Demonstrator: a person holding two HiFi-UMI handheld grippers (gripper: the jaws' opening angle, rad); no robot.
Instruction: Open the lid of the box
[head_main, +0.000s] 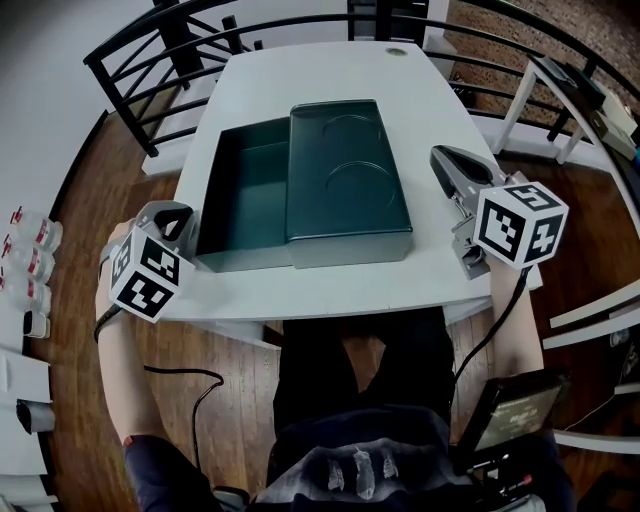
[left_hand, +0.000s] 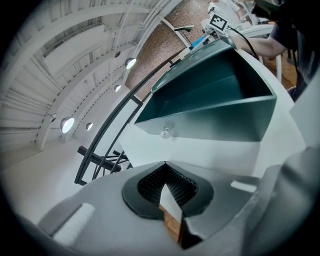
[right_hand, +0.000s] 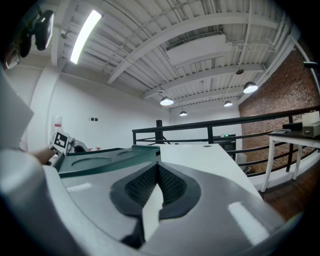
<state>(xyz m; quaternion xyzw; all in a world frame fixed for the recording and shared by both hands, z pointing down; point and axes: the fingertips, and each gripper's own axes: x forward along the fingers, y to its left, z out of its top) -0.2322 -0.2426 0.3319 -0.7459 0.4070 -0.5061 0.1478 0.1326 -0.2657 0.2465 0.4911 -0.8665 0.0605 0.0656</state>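
A dark green box (head_main: 245, 190) stands in the middle of the white table (head_main: 330, 75). Its lid (head_main: 345, 180) lies shifted over the right part, so the left part shows an empty inside. My left gripper (head_main: 180, 215) is shut and empty, just off the box's front left corner. In the left gripper view the box (left_hand: 215, 110) rises close ahead of the shut left gripper (left_hand: 165, 182). My right gripper (head_main: 445, 160) sits to the right of the lid, apart from it. Its pads meet with nothing between them, and the lid (right_hand: 100, 162) shows to the left of the right gripper (right_hand: 157, 172).
A black railing (head_main: 150, 60) curves round the table's far side. Several bottles (head_main: 30, 245) stand on the floor at left. Another white table (head_main: 590, 100) is at the right. A person's legs sit under the table's front edge, beside a dark device (head_main: 515, 415).
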